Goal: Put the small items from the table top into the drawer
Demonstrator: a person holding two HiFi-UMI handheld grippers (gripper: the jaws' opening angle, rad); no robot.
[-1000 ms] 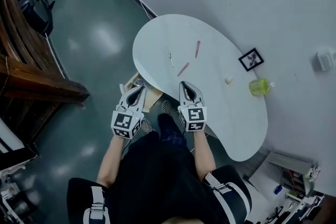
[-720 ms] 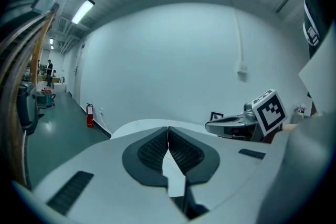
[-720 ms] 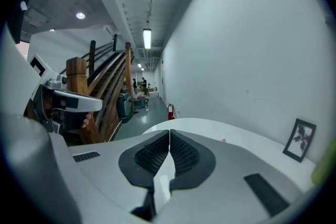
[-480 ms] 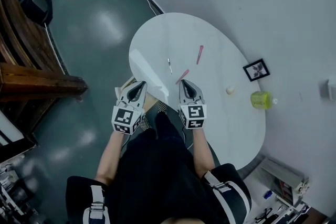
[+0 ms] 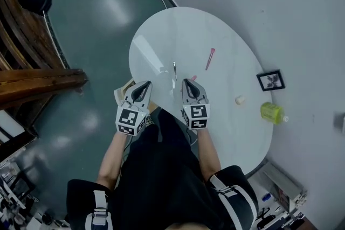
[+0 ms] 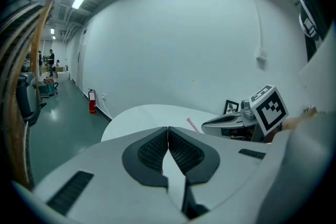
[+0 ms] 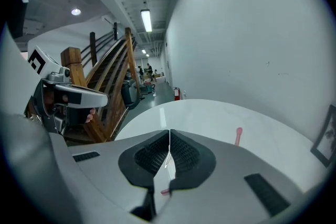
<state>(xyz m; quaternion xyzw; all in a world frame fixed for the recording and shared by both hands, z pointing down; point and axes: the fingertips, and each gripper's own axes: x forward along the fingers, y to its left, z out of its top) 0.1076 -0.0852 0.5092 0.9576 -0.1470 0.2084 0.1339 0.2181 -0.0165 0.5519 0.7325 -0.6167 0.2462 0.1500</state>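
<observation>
Your white kidney-shaped table top (image 5: 178, 35) lies bare toward 12 o'clock. At its near edge the left gripper (image 5: 144, 84) and right gripper (image 5: 186, 82) are both closed, empty. From the right gripper, a pink stick (image 5: 209, 58) sits at 1 o'clock and a thin metal pin (image 5: 174, 70) at 11. Only the head view shows the yellow-green bottle (image 5: 271, 112).

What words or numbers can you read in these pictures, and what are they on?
No words or numbers can be read anywhere.
Marker cubes: black-and-white square patterns only, no letters.
Yellow-green bottle: any label is too small to read.
Framed picture: too small to tell.
</observation>
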